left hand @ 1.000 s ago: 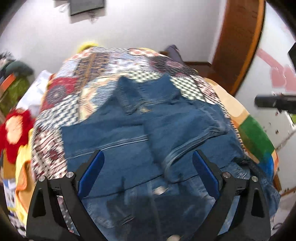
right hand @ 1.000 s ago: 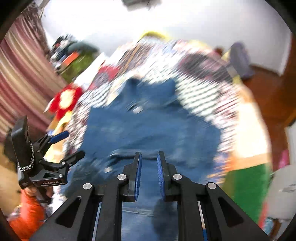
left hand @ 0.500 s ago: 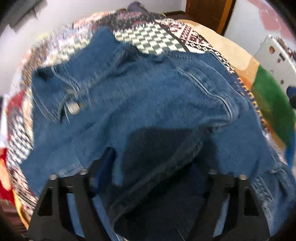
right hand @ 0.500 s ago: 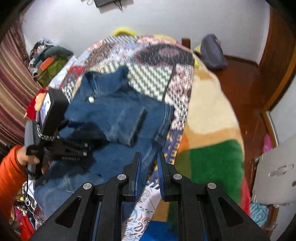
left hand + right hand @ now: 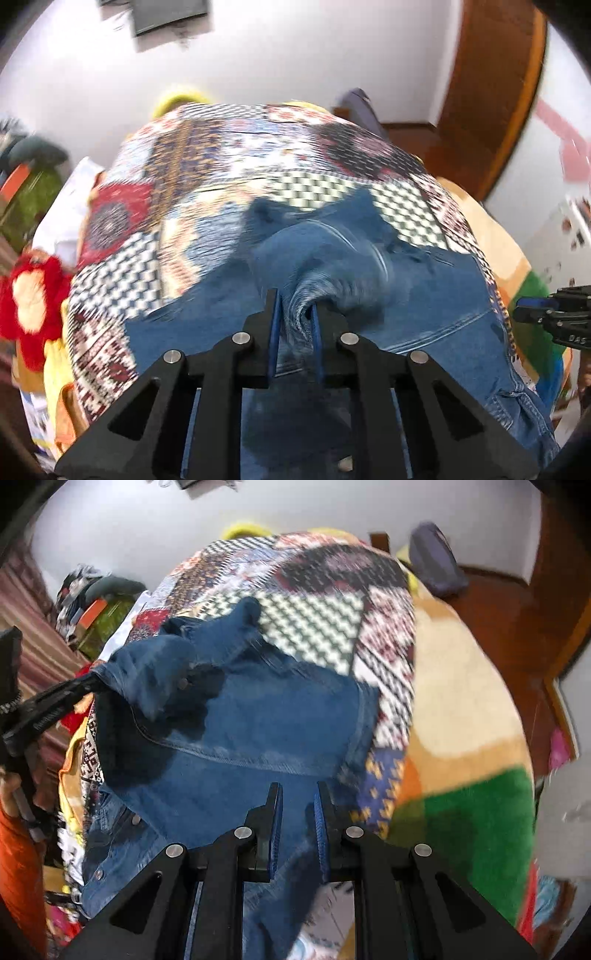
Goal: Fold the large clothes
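A blue denim jacket (image 5: 424, 295) lies on the patchwork quilt (image 5: 221, 177) of a bed. My left gripper (image 5: 294, 299) has its jaws closing, with a bunched fold of denim pinched between the blue pads. In the right wrist view the left gripper (image 5: 92, 681) holds a sleeve (image 5: 159, 675) lifted off the jacket (image 5: 258, 723) at its left side. My right gripper (image 5: 297, 790) hangs shut just above the jacket's near right part, with nothing between its fingers. It also shows at the right edge of the left wrist view as the right gripper (image 5: 546, 321).
A red plush toy (image 5: 33, 295) and piled clothes lie left of the bed. A cream, orange and green fleece blanket (image 5: 461, 812) covers the bed's right side. A purple bag (image 5: 436, 565) sits on the wooden floor beyond. A person's orange sleeve (image 5: 18, 867) is at lower left.
My left gripper came down open onto the jacket, shut on a fold of denim and pulled it up and back. My right gripper, still shut, sank toward the jacket's near edge.
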Available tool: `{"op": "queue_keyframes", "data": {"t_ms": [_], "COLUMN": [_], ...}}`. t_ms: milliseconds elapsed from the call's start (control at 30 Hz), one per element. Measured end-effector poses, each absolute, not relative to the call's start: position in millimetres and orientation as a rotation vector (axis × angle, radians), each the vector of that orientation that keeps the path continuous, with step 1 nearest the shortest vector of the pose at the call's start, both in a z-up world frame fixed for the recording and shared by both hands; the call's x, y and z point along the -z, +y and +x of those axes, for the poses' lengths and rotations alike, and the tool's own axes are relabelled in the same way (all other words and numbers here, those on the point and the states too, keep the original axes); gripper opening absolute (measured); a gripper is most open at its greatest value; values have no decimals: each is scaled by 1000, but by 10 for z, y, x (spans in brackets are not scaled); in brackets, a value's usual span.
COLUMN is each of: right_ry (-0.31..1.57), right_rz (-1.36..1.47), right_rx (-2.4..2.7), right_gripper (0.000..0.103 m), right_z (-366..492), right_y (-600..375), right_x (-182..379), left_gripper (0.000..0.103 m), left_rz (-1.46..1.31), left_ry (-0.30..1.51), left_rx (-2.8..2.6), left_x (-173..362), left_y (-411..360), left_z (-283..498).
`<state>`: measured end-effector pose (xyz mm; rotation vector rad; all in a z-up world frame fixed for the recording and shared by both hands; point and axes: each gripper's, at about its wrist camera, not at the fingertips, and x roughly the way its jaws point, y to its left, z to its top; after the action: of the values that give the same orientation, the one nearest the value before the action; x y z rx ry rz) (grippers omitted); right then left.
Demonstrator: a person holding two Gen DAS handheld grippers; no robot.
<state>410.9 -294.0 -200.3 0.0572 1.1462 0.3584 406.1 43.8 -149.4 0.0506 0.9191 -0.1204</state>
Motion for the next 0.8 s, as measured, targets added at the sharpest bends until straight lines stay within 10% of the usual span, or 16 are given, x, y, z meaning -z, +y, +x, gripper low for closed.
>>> {"op": "queue_keyframes", "data": {"t_ms": [467, 633, 800], "right_ry": [1226, 1154, 1132], "right_rz": [-180, -205, -227], "right_rx": [-253, -252, -235], "right_gripper": [13, 13, 13], "right_z": [4105, 3973, 3901], "right_y": [-2632, -2632, -2645], "right_x": [2564, 2571, 2528], "left_gripper": [15, 59, 66], "left_rz": [-234, -239, -241], "left_ry": [1146, 1088, 1076], "left_rx": [-25, -4, 45], "left_x": [2441, 2285, 2157], "left_y": [1777, 1664, 1469], "left_z": [3397, 3462, 3825]}}
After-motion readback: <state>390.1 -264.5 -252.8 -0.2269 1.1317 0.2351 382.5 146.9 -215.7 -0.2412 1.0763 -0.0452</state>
